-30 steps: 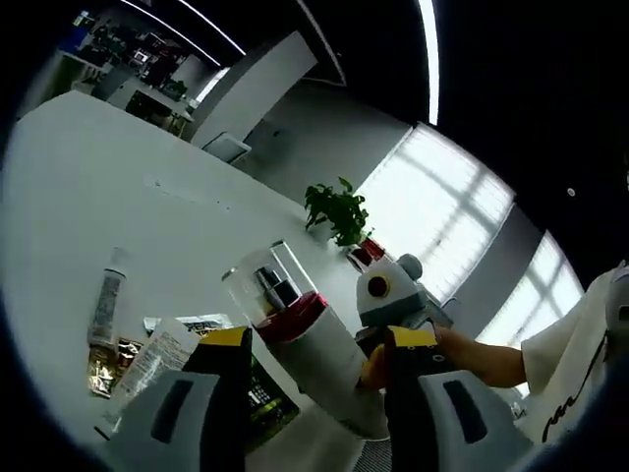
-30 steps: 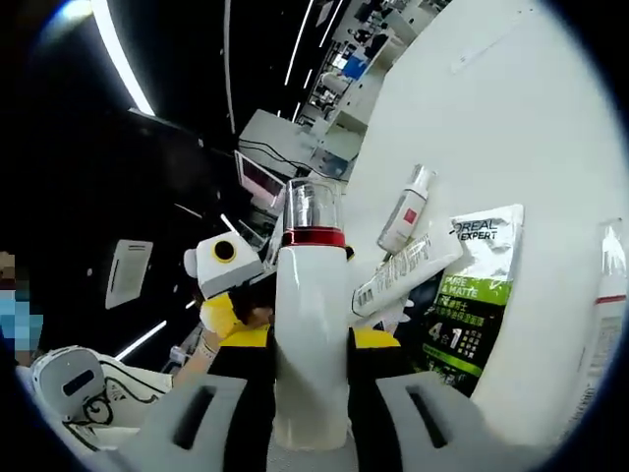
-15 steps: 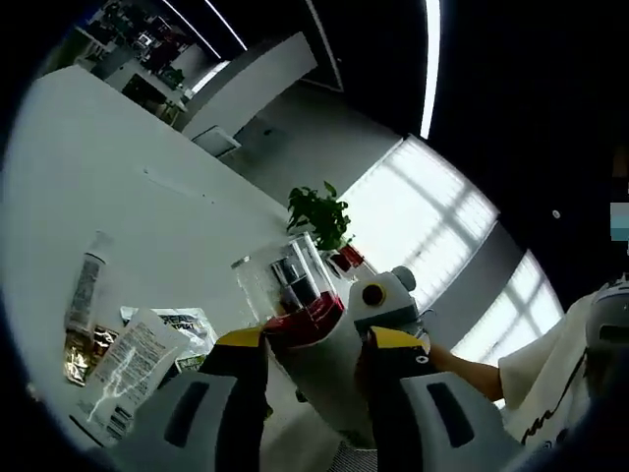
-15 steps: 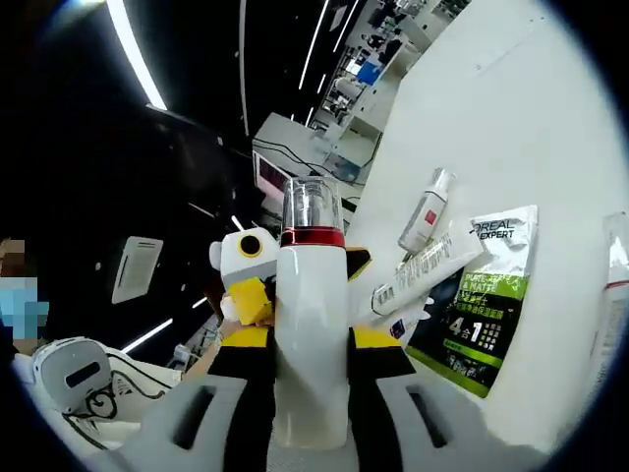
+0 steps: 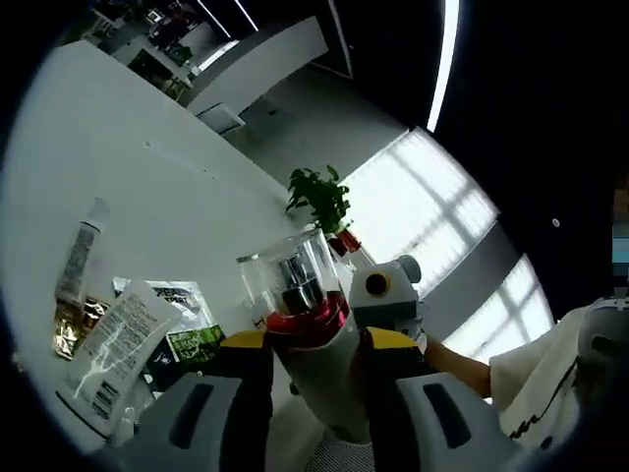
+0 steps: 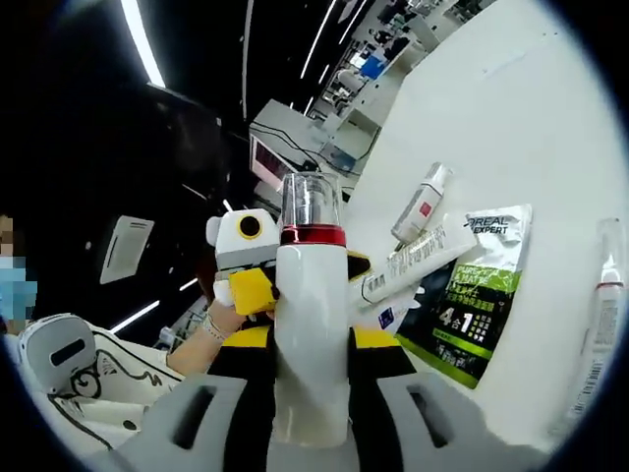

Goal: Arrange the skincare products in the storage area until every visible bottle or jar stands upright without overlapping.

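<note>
While the white pump bottle (image 6: 312, 334) stood along the centre of the right gripper view, its long axis ran bottom to top, with a red collar and a clear cap (image 6: 311, 202) over the pump head. The right gripper (image 6: 312, 339) had both jaws pressed on its body. In the left gripper view it (image 5: 319, 369) leaned up-left between the left gripper (image 5: 316, 344) jaws, which touched its sides, and sachets (image 5: 187, 324) and a tube (image 5: 79, 258) lay on the white table (image 5: 118, 187) at left.

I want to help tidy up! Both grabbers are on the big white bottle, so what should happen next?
Probably lower the white pump bottle onto a bare patch of the white table and stand it upright. Both the right gripper and left gripper clamp it in the air, while the tubes and the L'Oreal sachet lie flat.
</note>
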`<state>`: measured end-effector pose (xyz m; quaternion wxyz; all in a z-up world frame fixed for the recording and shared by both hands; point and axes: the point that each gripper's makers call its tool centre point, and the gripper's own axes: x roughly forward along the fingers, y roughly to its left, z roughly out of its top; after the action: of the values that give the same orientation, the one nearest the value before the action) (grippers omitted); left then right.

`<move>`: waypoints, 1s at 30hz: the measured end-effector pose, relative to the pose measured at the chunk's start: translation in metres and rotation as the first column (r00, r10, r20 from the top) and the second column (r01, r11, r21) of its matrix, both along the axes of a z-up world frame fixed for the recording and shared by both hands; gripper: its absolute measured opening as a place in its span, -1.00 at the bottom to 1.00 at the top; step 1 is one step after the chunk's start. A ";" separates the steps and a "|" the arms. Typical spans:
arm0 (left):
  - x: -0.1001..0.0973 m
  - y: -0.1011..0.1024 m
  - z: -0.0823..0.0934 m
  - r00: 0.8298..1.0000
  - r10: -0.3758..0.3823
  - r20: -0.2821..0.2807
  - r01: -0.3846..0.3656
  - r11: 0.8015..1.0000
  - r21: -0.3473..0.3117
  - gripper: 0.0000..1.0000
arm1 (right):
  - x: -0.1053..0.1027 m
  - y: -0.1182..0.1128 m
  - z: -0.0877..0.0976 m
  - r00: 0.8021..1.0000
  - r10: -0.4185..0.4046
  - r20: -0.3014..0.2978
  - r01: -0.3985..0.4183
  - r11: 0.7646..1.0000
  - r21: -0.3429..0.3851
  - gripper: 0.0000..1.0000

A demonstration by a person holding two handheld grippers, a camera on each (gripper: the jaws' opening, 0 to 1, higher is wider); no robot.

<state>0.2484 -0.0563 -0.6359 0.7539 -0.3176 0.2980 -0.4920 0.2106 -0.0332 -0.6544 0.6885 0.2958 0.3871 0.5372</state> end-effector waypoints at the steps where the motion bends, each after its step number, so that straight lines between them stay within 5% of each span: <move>1: 0.000 0.000 -0.002 1.000 -0.003 -0.005 0.003 1.000 0.008 -0.42 | -0.001 0.000 -0.002 1.000 0.003 0.001 -0.003 1.000 -0.008 -0.47; 18: -0.016 -0.003 -0.023 0.997 -0.074 -0.006 0.075 0.988 0.133 -0.45 | -0.015 -0.002 -0.032 0.985 0.123 0.120 -0.104 0.982 -0.155 -0.46; 28: -0.023 -0.006 -0.035 0.991 -0.130 0.031 0.118 0.959 0.256 -0.47 | -0.017 -0.007 -0.051 0.951 0.234 0.200 -0.174 0.945 -0.275 -0.44; 30: -0.027 -0.007 -0.038 0.988 -0.151 0.044 0.132 0.948 0.288 -0.48 | -0.020 -0.008 -0.057 0.931 0.280 0.232 -0.199 0.926 -0.320 -0.44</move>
<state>0.2214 -0.0635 -0.6744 0.7638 -0.1676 0.3628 -0.5068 0.1909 -0.0412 -0.7118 0.6999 0.0641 0.3965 0.5906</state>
